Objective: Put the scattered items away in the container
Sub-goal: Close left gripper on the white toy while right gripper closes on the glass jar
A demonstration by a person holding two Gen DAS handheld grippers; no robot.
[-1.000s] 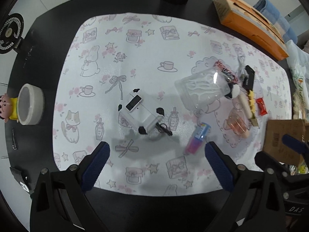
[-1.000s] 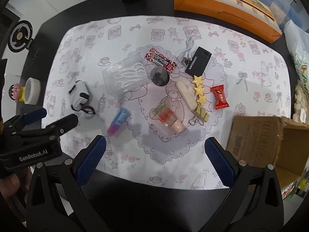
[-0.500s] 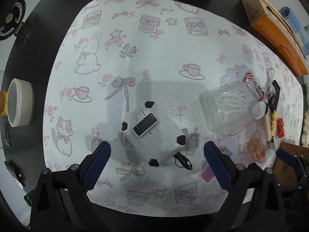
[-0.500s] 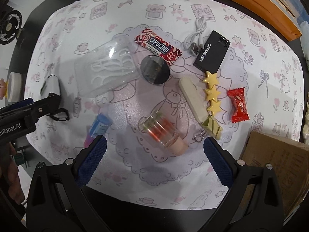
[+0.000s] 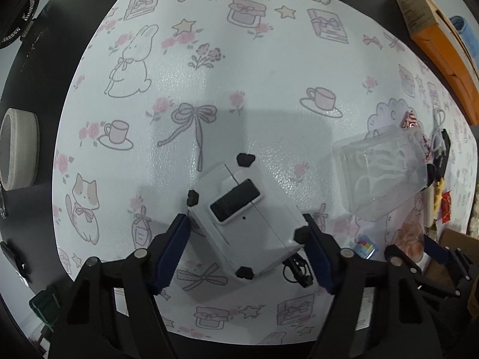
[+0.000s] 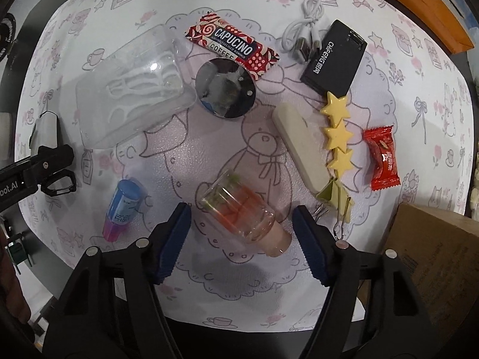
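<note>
A white device with black corner bumps (image 5: 239, 209) lies on the patterned mat, and my left gripper (image 5: 245, 220) is open astride it, pads close against its corners. In the right wrist view a small clear bottle with a pink cap (image 6: 248, 221) lies on its side between the fingers of my open right gripper (image 6: 242, 208), with gaps on both sides. A cardboard box (image 6: 434, 239) stands at the right edge. Scattered around are a clear floss-pick case (image 6: 131, 83), coffee sachet (image 6: 230, 45), round mirror (image 6: 226, 88), black hub (image 6: 335, 56), star clip (image 6: 336, 131), red candy (image 6: 383, 158) and blue-pink tube (image 6: 121, 206).
A tape roll (image 5: 18, 149) sits on the black table left of the mat. An orange carton (image 5: 443, 45) lies along the far right. A white cable (image 6: 302, 33), cream case (image 6: 302, 146) and green binder clip (image 6: 332, 194) also lie near the bottle.
Both grippers have dropped closer to the mat and their fingers have narrowed. The left now straddles the white device, the right straddles the bottle.
</note>
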